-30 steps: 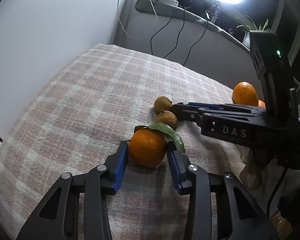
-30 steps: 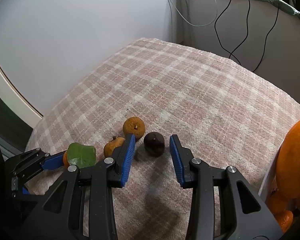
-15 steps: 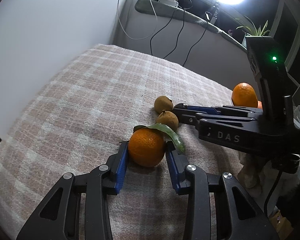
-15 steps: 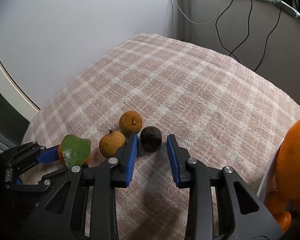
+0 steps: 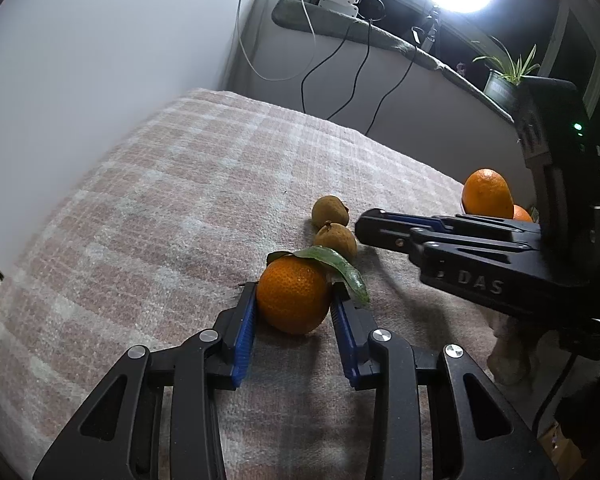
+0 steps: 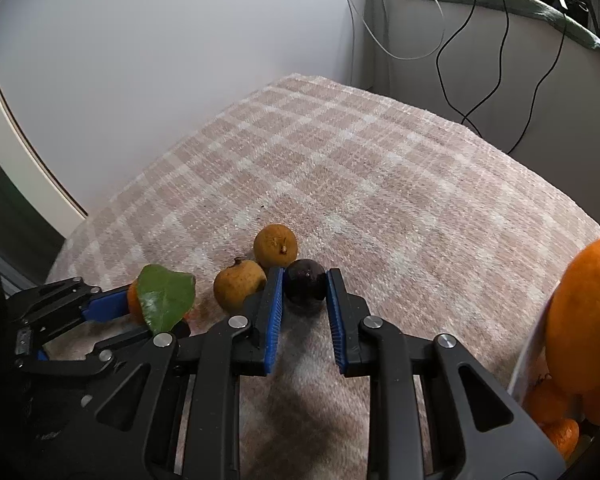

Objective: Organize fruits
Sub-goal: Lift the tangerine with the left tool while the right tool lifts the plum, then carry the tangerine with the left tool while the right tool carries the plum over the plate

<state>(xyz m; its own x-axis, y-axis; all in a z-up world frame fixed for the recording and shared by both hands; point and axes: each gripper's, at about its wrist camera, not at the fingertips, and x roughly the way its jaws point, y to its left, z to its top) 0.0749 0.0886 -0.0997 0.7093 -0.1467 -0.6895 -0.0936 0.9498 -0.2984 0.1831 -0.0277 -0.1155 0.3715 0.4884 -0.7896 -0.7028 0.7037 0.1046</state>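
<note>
My left gripper (image 5: 294, 306) pinches the leafy orange (image 5: 294, 294) on the plaid bench (image 5: 172, 208) — fingers against both sides. My right gripper (image 6: 305, 286) pinches the dark fruit (image 6: 305, 285) just beside two brown fruits (image 6: 275, 245) — more oranges (image 6: 584, 324) sit at the right edge.

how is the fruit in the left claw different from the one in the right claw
The orange in the left claw is bright orange; the dark fruit in the right claw is nearly black. The orange looks clearly larger than the dark fruit. The orange carries a green leaf; the dark fruit shows none. Both are round, rest on the checked cloth, and sit between blue pads.
</note>
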